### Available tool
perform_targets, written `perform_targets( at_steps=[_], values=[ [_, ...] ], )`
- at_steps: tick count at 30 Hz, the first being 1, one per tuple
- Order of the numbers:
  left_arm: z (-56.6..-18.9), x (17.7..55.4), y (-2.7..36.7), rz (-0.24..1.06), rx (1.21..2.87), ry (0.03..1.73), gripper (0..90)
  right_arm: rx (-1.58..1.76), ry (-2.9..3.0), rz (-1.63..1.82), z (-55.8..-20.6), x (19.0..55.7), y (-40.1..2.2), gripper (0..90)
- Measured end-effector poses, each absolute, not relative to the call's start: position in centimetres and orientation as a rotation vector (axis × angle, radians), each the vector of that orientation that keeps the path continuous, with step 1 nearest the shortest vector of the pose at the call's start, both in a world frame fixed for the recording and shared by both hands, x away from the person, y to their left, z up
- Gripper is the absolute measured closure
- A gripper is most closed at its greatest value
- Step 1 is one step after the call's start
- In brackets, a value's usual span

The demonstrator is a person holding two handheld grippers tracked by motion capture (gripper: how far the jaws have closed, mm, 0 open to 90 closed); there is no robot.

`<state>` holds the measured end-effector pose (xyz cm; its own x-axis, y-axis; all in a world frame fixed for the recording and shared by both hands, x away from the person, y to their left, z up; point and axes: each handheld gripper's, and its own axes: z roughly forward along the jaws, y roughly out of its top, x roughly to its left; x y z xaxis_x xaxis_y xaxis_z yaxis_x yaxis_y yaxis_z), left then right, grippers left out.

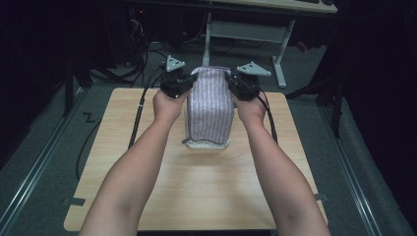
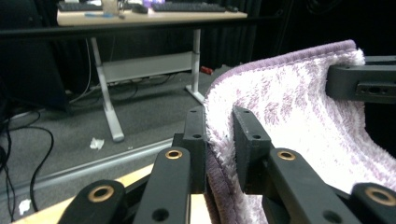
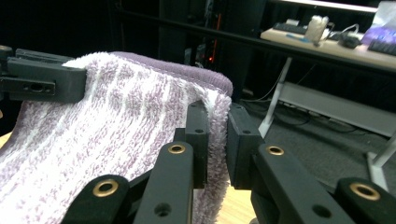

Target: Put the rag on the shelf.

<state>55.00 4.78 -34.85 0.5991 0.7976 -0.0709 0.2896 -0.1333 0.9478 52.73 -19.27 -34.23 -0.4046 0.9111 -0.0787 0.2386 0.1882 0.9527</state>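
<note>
From the high view, a purple-and-white striped towel (image 1: pixel 210 105) hangs over the wooden table (image 1: pixel 123 162), its lower end touching the tabletop, held up by the left gripper (image 1: pixel 189 81) and right gripper (image 1: pixel 231 82) at its top corners.

In the left gripper view, the towel's (image 2: pixel 299 107) edge sits between the narrow jaws, both pads against the pile.

In the right gripper view, the towel's (image 3: pixel 121 126) other corner is pinched between near-closed jaws.

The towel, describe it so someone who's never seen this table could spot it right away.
Start at the light wooden table. Above its far middle, the left gripper and right gripper each hold a top corner of the towel, whose bottom edge rests on the tabletop. It is the only soft thing there: fluffy, with purple and white stripes.
</note>
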Motion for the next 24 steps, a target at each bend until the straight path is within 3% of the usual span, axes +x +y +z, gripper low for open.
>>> perform_targets(
  at_steps=[7, 11, 17, 24],
  values=[
    [-36.6, 55.3, 5.3, 0.516, 1.710, 0.956, 73.9, 1.121, 1.815, 1.226, -35.9, 53.5, -18.8, 77.7],
    [-37.3, 55.9, 5.8, 0.421, 1.704, 1.003, 58.4, 1.157, 1.814, 1.214, -36.4, 53.7, -18.9, 67.4],
    [-37.7, 55.5, 6.2, 0.435, 1.683, 1.008, 49.5, 1.171, 1.838, 1.216, -36.1, 53.5, -19.3, 62.6],
    [-37.4, 53.7, 6.2, 0.484, 1.679, 0.974, 48.9, 1.154, 1.841, 1.245, -36.0, 52.4, -19.0, 58.3]
  ],
)
